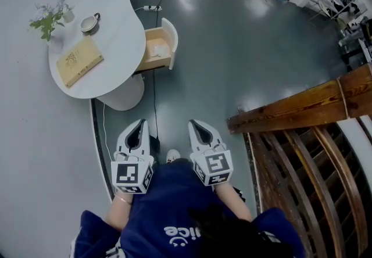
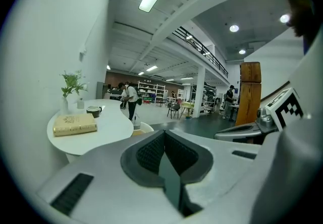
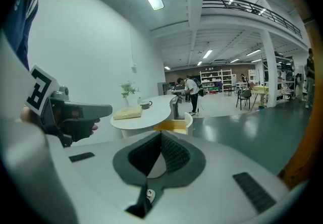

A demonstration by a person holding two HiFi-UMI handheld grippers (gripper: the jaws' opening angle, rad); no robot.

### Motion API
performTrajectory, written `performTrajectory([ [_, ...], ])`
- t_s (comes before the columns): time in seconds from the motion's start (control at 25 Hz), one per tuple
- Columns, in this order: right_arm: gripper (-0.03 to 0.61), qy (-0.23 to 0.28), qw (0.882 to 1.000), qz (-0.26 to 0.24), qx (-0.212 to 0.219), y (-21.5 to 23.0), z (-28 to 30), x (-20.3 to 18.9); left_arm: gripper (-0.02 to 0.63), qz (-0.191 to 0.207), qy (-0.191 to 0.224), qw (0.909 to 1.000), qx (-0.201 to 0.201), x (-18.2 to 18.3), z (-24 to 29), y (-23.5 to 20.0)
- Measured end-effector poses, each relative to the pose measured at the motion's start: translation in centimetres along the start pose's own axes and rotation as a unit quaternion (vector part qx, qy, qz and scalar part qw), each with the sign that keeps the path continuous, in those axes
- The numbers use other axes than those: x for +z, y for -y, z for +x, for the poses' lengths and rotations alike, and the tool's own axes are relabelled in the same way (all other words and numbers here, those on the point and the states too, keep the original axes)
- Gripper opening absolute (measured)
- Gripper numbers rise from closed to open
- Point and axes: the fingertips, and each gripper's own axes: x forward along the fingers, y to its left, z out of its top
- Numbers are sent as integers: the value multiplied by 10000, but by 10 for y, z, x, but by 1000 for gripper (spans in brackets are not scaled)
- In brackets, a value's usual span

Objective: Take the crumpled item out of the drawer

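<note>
We see the drawer (image 1: 170,40) pulled open from the right side of the white bench (image 1: 113,1), its pale front panel facing the dark floor (image 1: 244,53). Inside it lies the crumpled item (image 1: 157,50), a whitish lump on the wooden bottom. It is the only thing we can make out in there, and it is well apart from both tools. On the bench top a cup (image 1: 89,22) stands near the far edge. We cannot tell whether anything is in it. Beside it a small vase holds a leafy plant (image 1: 47,21), and a tan book (image 1: 79,61) lies flat nearer to us. We hold the left tool (image 1: 140,123) and the right tool (image 1: 195,125) side by side, low in front of the body, each with its marker cube toward us and its tip pointing ahead and slightly down over the floor, short of the bench. In the left gripper view the left tool's jaws meet at the tips with nothing between them. In the right gripper view the right tool's jaws likewise stand together and hold nothing, with the open drawer ahead of them in the distance. To our right runs a wooden railing (image 1: 302,106).
</note>
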Motion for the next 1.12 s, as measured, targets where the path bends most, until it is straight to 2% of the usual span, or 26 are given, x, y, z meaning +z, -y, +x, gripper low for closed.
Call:
performTrajectory([
  [0.32,8,53,9980,349,-533,30,39,15,5,101,-97,9987,-485,16,64,-20],
  [0.68,8,50,9913,821,-1027,37,115,41,5,129,-244,9934,-1112,37,139,-71],
  [0.92,8,3,9883,843,-1270,28,158,54,5,277,-387,9893,-1382,46,173,-104],
  [1.04,8,18,9871,805,-1386,26,172,60,5,228,-446,9871,-1517,48,186,-119],
  [1.12,8,6,9861,798,-1454,25,180,62,5,235,-439,9879,-1468,50,194,-130],
])
